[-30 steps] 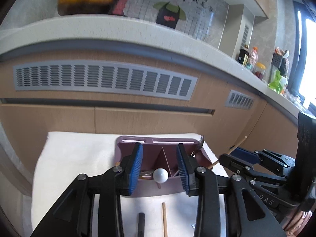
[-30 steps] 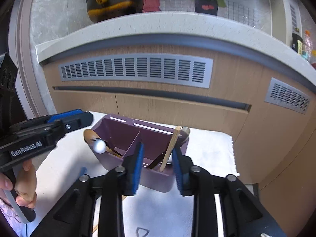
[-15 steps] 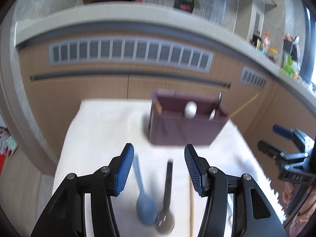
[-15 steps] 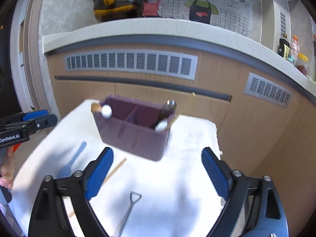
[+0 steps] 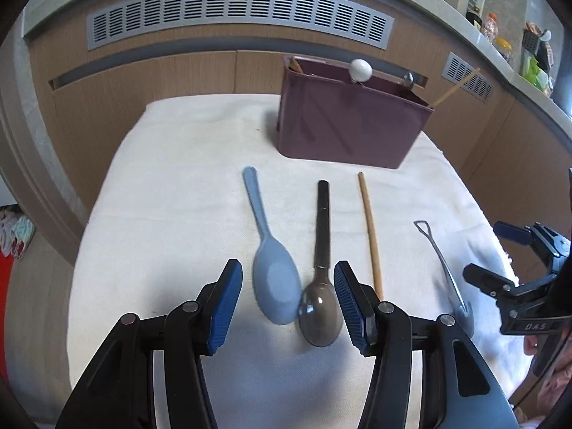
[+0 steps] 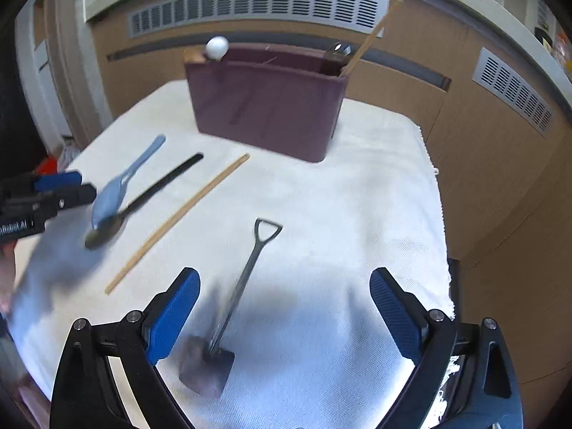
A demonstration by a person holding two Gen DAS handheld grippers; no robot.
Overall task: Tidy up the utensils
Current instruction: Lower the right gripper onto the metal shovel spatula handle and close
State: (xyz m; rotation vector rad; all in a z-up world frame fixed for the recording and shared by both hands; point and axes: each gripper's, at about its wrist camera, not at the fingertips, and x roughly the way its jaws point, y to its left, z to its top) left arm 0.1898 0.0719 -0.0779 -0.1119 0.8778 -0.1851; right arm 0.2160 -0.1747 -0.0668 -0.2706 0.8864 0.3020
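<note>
The purple caddy (image 5: 352,121) stands at upper centre of the left wrist view, at the far edge of the white cloth (image 5: 171,193). Poking above its rim are a white ball-topped utensil (image 5: 360,69), a metal spoon tip (image 5: 408,78) and, at the right end, a chopstick (image 5: 455,87) leaning out to the upper right. A wooden tip (image 5: 295,64) shows at the caddy's left end; the inside is hidden from both views.

On the cloth in front lie a blue spoon (image 5: 273,271), a black-handled spoon (image 5: 321,282) with its bowl touching the blue one, a second chopstick (image 5: 370,230), and a shovel spoon (image 6: 228,307) at lower centre of the right wrist view.

The left gripper (image 5: 287,304) is spread open, empty, framing both spoon bowls. The right gripper (image 6: 284,316) is spread wide, empty, above the shovel spoon.
</note>
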